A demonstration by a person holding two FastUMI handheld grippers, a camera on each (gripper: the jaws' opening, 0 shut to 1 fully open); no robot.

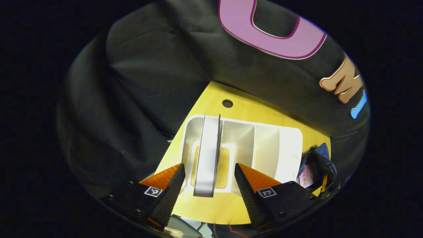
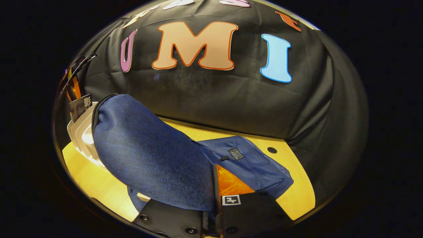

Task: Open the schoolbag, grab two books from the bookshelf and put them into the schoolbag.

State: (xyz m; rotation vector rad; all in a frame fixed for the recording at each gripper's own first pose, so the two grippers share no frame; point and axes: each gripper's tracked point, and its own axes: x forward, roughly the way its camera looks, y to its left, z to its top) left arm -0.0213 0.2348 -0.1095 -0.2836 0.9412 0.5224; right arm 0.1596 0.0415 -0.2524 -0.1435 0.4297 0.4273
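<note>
Left gripper [image 1: 210,180] wide open around one upright book [image 1: 207,155] in white bookshelf [image 1: 284,145]; right gripper [image 2: 216,185] closed, pinching one blue schoolbag [image 2: 148,155] flap.

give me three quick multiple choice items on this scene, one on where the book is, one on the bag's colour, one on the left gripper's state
1. Where does the book stand?
A. in the white bookshelf
B. inside the schoolbag
C. flat on the table

2. What colour is the schoolbag?
A. red
B. blue
C. green

3. How does the left gripper stand?
A. shut on the book
B. shut on the bag
C. open, fingers either side of the book

Key: 1 A, the book stands upright in a shelf slot; 2 B, its cloth is blue; 3 C, gaps show between fingers and book.
</note>
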